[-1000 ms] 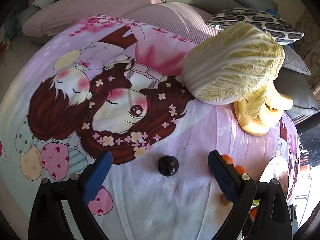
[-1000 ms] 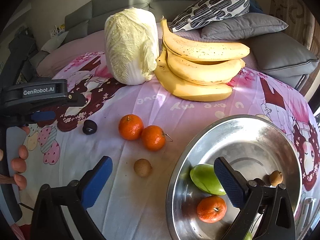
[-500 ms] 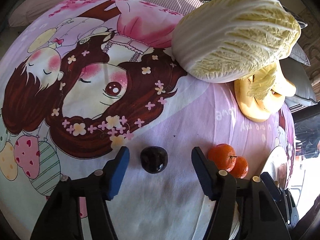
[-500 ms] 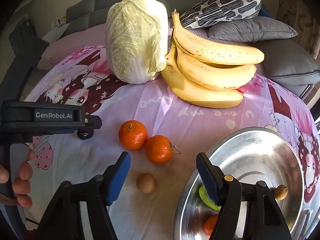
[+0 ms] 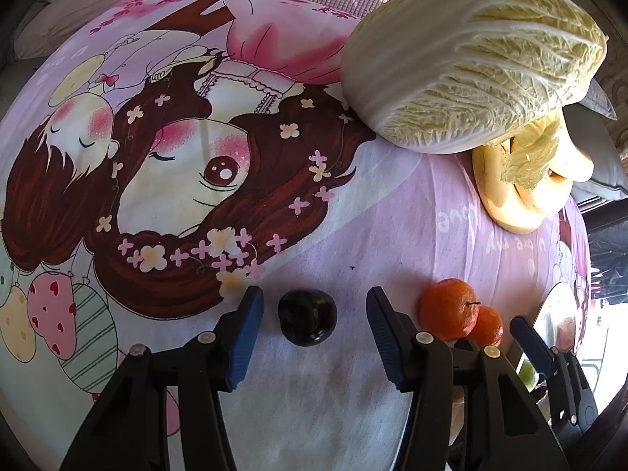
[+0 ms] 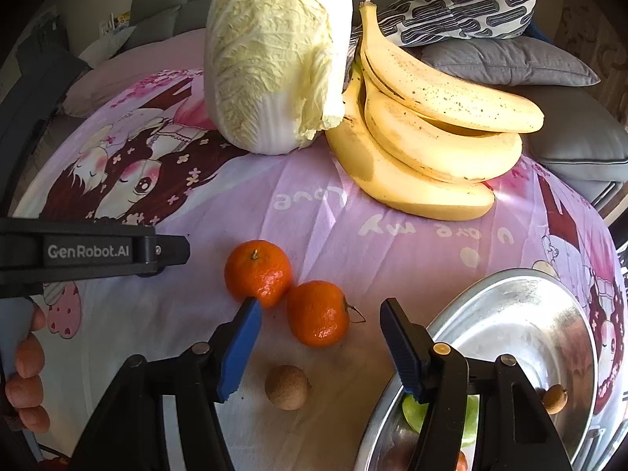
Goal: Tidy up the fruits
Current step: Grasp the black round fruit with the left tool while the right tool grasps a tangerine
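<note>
On the pink cartoon-printed cloth (image 6: 353,212), at the left, a small dark fruit (image 5: 307,322) lies between the blue pads of the left gripper (image 5: 314,333). Its jaws have just been closing, yet a gap is seen on each side of the fruit, so nothing is clamped. In the right wrist view that gripper's black body and a person's fingers (image 6: 27,357) are seen at the left edge.

Further right, two tangerines (image 6: 259,272) lie touching each other, and a small brown fruit (image 6: 286,386) rests just nearer. The right gripper (image 6: 320,349) is set about the nearer tangerine (image 6: 318,313); its jaws have also just been closing, but the pads stand apart from the peel and no grip is made.

At the far side, a napa cabbage (image 6: 274,55) and, right of it, a bunch of bananas (image 6: 431,137) are left untouched.

At the near right, a steel bowl (image 6: 522,314) already holds a green fruit (image 6: 416,412), a small brown one (image 6: 555,397) and part of an orange one at the bottom edge.

The sorting is judged partly done: some pieces are gathered, while the dark fruit, both tangerines, the brown fruit and probably the bananas remain out on the cloth.
</note>
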{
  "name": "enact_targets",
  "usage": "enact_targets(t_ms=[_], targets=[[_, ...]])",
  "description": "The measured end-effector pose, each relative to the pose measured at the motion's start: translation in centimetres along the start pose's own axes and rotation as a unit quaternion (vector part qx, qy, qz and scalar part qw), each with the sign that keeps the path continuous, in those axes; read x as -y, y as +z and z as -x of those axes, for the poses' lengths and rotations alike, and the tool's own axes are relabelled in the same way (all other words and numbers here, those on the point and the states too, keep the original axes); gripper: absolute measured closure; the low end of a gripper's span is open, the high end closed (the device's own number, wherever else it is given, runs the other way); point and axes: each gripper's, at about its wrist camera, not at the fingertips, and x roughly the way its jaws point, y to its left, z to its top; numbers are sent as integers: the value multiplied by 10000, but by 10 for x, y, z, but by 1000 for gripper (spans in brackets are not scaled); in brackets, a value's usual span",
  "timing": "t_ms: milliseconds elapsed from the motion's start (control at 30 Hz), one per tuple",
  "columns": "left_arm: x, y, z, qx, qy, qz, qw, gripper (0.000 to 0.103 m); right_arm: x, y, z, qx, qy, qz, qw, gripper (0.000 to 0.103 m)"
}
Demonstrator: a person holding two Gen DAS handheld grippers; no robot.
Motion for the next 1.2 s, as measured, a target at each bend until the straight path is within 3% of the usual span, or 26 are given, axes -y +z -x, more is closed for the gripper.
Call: enact_targets(t_ms=[367, 700, 933, 1200], targets=[[2, -1, -1, 68, 327, -212, 9992, 64, -1, 0, -2, -71, -30, 74, 9999, 41], [4, -5, 3, 93, 350, -311, 9989, 68, -2, -4, -6, -201, -195, 195, 9994, 53], [6, -5, 6, 117, 325, -337, 9988, 72, -1, -6, -2, -169, -144, 154, 9996, 68], [10, -4, 10, 199, 259, -332, 9989, 72, 1, -7, 4, -117, -44, 37, 9999, 70]])
